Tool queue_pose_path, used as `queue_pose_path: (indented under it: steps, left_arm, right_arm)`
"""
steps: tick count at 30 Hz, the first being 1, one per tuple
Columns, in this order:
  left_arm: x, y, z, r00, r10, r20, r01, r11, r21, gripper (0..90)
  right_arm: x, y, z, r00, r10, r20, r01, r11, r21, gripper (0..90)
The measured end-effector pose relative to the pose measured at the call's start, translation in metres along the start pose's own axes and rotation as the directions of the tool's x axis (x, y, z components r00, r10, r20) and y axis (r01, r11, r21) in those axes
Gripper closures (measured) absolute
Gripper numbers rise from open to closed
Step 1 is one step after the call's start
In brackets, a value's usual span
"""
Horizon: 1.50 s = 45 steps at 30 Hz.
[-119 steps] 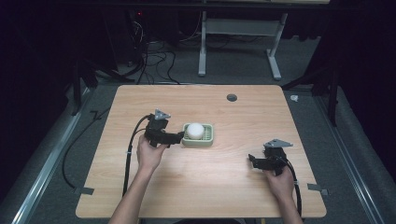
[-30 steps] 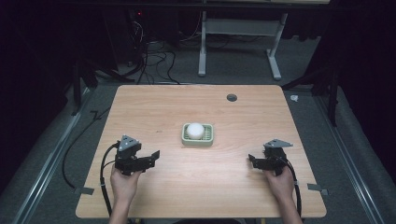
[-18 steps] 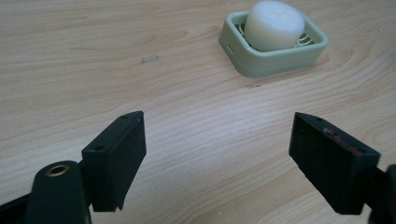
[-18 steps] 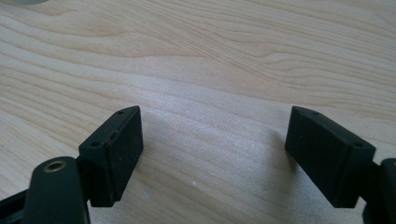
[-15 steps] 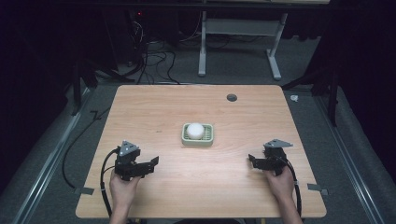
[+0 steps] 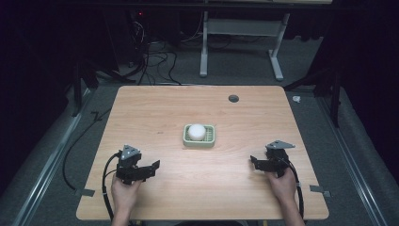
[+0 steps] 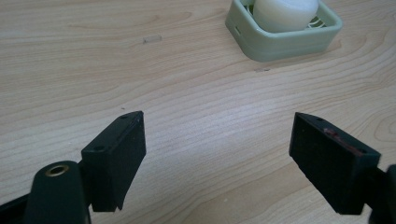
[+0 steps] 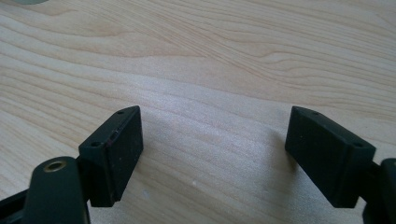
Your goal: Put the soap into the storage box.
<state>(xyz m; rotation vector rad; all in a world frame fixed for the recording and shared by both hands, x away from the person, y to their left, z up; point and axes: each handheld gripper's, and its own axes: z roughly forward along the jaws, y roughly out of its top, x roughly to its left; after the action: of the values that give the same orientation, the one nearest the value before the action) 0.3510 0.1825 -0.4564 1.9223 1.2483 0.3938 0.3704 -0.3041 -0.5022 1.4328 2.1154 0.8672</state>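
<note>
Low over table (image 6: 155,113), left claw (image 6: 149,168) agape, right claw (image 6: 254,162) agape, seemingly level.

Light wood table (image 6: 155,113), visible grain. Pale green square dish (image 6: 199,136) sits about mid-table, white round thing (image 6: 197,131) inside it. Small dark round hole (image 6: 233,98) near far edge. Grey tape bits at near corners.

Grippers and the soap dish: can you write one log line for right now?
left gripper: open, empty | right gripper: open, empty | white soap: in green dish, table centre
</note>
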Motion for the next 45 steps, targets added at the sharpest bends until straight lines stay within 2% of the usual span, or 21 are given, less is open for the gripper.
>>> queue_pose_path:
  steps: [15, 20, 28, 29, 33, 40, 45]
  left_arm:
    - [-0.003, -0.005, 0.015, 0.9997, 0.02, -0.014, -0.019, 0.9992, 0.034, 19.6]
    - [-0.004, -0.008, 0.022, 0.9998, 0.014, -0.01, -0.014, 0.9989, 0.044, 19.6]
    - [-0.008, -0.009, 0.029, 0.9991, 0.035, -0.023, -0.033, 0.9979, 0.055, 19.5]
    - [-0.01, -0.009, 0.031, 0.9972, 0.058, -0.046, -0.056, 0.9966, 0.061, 19.6]
    - [-0.012, -0.01, 0.037, 0.9951, 0.079, -0.059, -0.075, 0.9945, 0.073, 19.6]
    - [-0.014, -0.011, 0.045, 0.9942, 0.092, -0.056, -0.088, 0.9929, 0.08, 19.6]
    - [-0.015, -0.01, 0.051, 0.9952, 0.083, -0.051, -0.079, 0.9938, 0.078, 19.8]
  right_arm:
    - [0.0, 0.0, 0.0, 1.0, -0.002, 0.0, 0.002, 1.0, -0.001, 20.0]
    - [0.0, 0.0, 0.0, 1.0, -0.001, 0.0, 0.001, 1.0, 0.0, 20.0]
    - [0.0, 0.0, 0.0, 1.0, -0.002, 0.0, 0.002, 1.0, 0.0, 20.0]
    - [0.0, 0.0, 0.0, 1.0, -0.002, 0.0, 0.002, 1.0, -0.001, 20.0]
    - [0.0, 0.0, 0.0, 1.0, 0.0, 0.0, 0.0, 1.0, 0.0, 20.0]
    - [0.0, 0.0, 0.0, 1.0, 0.0, 0.0, 0.0, 1.0, 0.0, 20.0]
    - [0.0, 0.0, 0.0, 1.0, -0.002, 0.0, 0.002, 1.0, 0.0, 20.0]
